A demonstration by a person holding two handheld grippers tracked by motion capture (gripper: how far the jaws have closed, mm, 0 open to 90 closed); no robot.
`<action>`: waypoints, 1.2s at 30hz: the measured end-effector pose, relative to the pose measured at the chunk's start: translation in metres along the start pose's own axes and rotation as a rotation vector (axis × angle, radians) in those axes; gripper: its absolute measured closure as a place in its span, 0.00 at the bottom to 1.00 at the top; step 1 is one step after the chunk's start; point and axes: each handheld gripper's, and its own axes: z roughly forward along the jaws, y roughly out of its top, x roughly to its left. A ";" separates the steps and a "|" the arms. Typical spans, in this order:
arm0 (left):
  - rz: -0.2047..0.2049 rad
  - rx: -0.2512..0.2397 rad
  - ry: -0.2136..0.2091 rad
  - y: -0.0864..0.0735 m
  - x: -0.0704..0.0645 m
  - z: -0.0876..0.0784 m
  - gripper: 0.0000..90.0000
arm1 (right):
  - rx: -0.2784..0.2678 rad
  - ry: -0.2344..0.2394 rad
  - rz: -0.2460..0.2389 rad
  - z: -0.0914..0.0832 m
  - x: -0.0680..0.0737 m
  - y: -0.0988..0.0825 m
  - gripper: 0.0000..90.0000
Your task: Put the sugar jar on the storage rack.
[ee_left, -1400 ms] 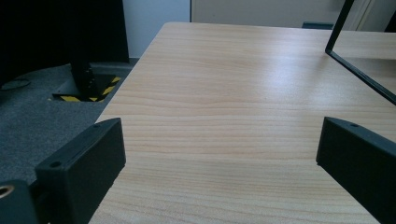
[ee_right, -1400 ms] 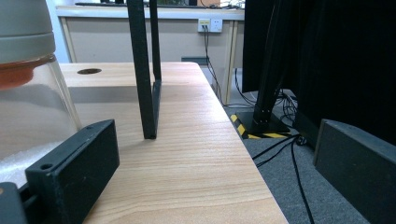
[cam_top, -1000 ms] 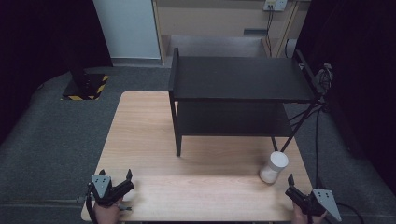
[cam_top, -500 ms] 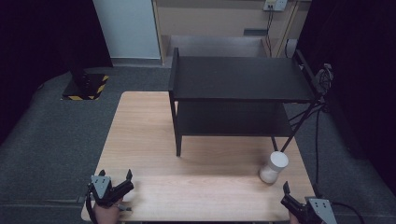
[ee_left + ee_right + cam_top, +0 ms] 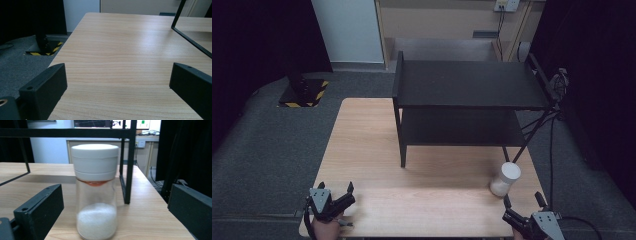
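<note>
On the near right corner of the wooden table (image 5: 377,145), seen from the high view, a small jar (image 5: 505,179) with a white lid stands upright beside the front right leg of the black two-tier shelf (image 5: 467,85), and the right gripper (image 5: 522,206) hovers just short of it at the table's edge, jaws spread. The left gripper (image 5: 343,194) sits at the near left corner, well apart from everything, jaws open too and holding nothing. In the left gripper view, the two black jaws stand wide over bare wood, with one leg of the shelf (image 5: 178,13) off to the side. In the right gripper view, the jar (image 5: 95,190) fills the space ahead between the open jaws, not yet touched; it is clear glass, roughly a third full of white grains, with a reddish ring under the lid. Its long axis runs straight up, lid to the ceiling, base flat on the table. To my eye the risk is a tip-over: the jar looks tall for its base and top-heavy under that wide lid, so one jaw meeting it before the other, or a grip placed high, could knock it toward the shelf leg or off the near edge. Smooth glass could also slip if the squeeze is light.
</note>
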 end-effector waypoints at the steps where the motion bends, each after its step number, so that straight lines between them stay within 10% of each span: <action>1: 0.000 0.000 0.000 0.000 0.000 0.000 0.00 | 0.000 0.000 0.000 0.000 0.000 0.000 0.01; 14: 0.001 0.000 0.000 0.000 0.000 0.000 0.00 | 0.000 0.049 -0.002 0.022 0.006 0.007 0.02; 36: 0.007 0.004 0.000 0.000 -0.001 0.001 0.00 | -0.011 0.032 0.002 0.056 0.013 0.016 0.33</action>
